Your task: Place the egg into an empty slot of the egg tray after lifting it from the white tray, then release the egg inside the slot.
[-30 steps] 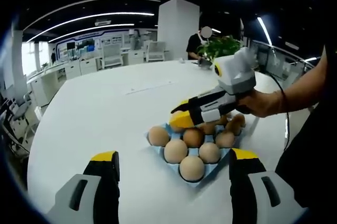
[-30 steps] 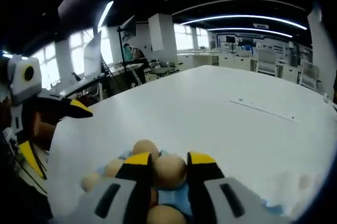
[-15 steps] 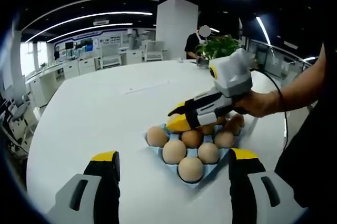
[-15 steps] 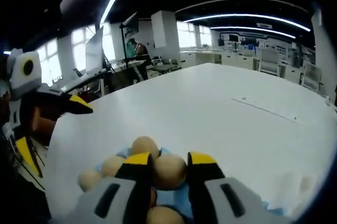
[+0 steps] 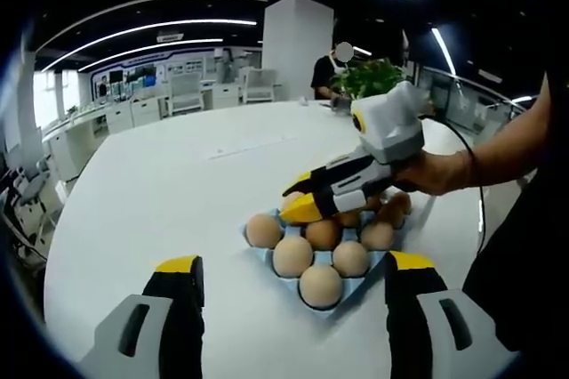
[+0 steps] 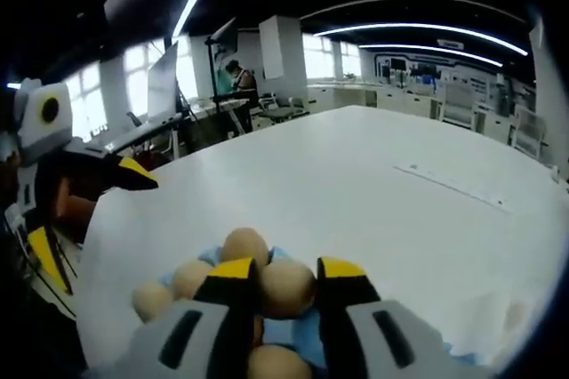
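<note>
Right gripper view puts your right gripper (image 6: 274,286) with its yellow-tipped fingers pinching a brown egg (image 6: 286,287) just above the pale blue egg tray (image 6: 286,333) on the round white table (image 6: 373,192). Other brown eggs sit in the slots around it, so the margin is small.

From the left gripper view, the right gripper (image 5: 307,199) hangs over the far side of the egg tray (image 5: 263,256), near its back rows. Which slot under it is empty you cannot tell from here; the gripper body hides it. Judge this before you go down: tilt the camera a little so the blue of an open cup shows beneath the egg.

Lower straight, not at a slant, so the egg does not knock its neighbours. Let it seat in the cup first, then ease the fingers apart only as far as needed; wide jaws may push the eggs beside them.

Your left gripper (image 5: 289,277) stands with fingers spread wide, holding nothing, short of the tray's near corner. Leave it there.
</note>
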Demonstrator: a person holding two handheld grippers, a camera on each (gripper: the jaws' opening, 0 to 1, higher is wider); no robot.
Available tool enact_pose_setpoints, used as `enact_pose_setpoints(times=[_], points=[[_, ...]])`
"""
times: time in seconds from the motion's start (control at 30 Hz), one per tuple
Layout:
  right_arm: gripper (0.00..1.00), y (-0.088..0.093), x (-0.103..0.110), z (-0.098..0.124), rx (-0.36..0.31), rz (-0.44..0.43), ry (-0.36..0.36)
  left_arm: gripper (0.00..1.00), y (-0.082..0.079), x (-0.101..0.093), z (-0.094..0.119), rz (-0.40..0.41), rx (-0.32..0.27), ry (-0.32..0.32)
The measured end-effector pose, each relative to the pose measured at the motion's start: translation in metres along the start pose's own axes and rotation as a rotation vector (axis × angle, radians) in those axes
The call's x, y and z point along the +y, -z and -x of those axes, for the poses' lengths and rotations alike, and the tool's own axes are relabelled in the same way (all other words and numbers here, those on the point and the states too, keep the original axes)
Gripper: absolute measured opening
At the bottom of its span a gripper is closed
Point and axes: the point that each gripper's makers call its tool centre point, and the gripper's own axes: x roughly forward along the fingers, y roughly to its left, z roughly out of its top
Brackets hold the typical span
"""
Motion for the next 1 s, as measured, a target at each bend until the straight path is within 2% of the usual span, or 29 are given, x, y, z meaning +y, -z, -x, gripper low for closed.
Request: enact_pose_setpoints(times=[0.5, 0.63, 1.0], points=[[0.27, 0.000, 0.002, 0.009, -0.002, 0.000, -0.007, 0.84, 0.000, 0.000, 0.002, -0.004, -0.001, -0.007], [0.26, -0.006, -0.001, 0.017, -0.033, -0.004, 0.005, 0.84, -0.001, -0.001, 0.001, -0.011, -0.002, -0.005], [0.26, 0.003, -0.009, 0.030, -0.035, -0.052, 0.024, 0.84, -0.001, -0.005, 0.000, -0.018, -0.001, 0.004]])
